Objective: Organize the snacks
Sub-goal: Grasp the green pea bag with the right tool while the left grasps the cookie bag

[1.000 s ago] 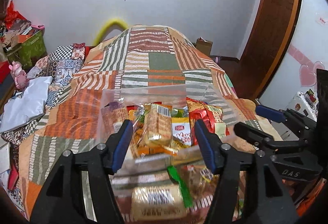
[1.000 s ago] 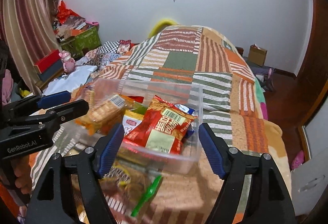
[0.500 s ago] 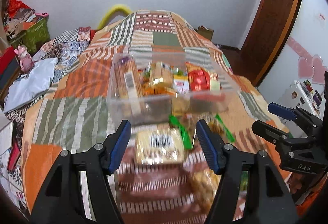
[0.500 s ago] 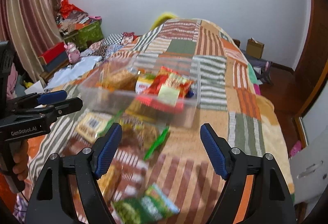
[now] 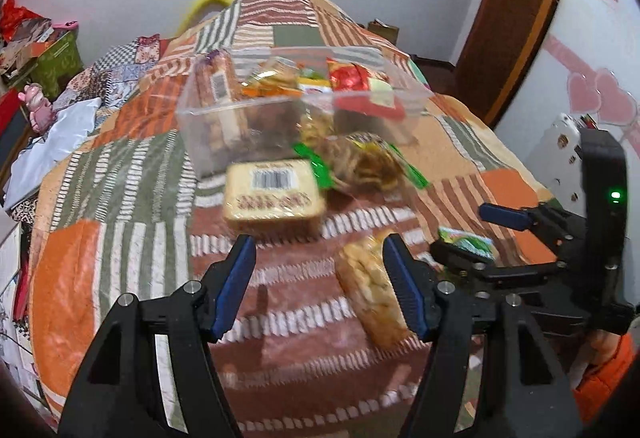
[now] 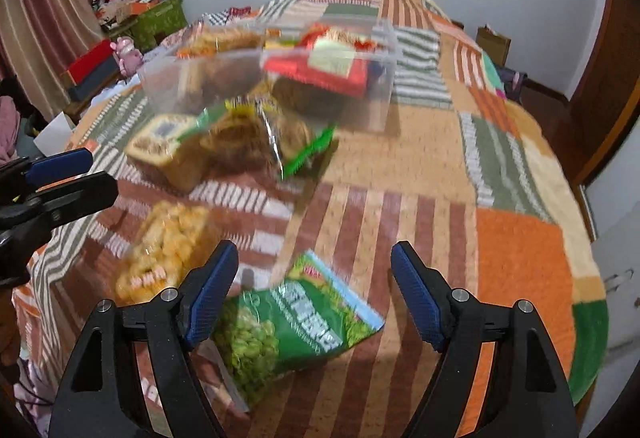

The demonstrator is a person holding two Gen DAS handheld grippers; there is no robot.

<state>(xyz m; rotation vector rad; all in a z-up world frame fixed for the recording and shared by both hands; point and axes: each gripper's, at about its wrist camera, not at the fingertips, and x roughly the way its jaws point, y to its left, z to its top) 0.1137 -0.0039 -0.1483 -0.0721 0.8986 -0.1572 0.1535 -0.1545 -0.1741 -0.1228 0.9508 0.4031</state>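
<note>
A patchwork bedspread [image 5: 132, 173] of orange, green and brown striped squares fills both views. On it, toward twelve o'clock from the grippers, stands a clear plastic bin [image 5: 224, 117] already loaded with snack packets, among them a red packet [image 6: 320, 65] at the bin's right end and a tall biscuit pack [image 5: 218, 85] upright at its left end.

Loose snacks lie on the spread in front of the bin. A crumpled clear bag with green edges [image 5: 360, 161] touches the bin's near wall. Just beside it, at nine o'clock, sits a rectangular cake pack with a barcode [image 5: 274, 193]. Nearer the camera lies a bag of yellow puffs [image 6: 168, 246], and at three o'clock from it a green pea packet [image 6: 288, 322].

The left gripper [image 5: 320, 278] tilts steeply down over the spread, jaws parted and empty; the cake pack lies just beyond its tips at twelve o'clock, and the bag of yellow puffs runs under its right finger [image 5: 404, 290], though whether they touch I cannot tell. The right gripper [image 6: 314, 286] also slants down, jaws spread wide and gripping nothing, with the green pea packet lying between and below its fingers, not pressed by either pad. At the lower right of the left view an orange sleeve [image 5: 604, 382] shows behind the right gripper's body.
</note>
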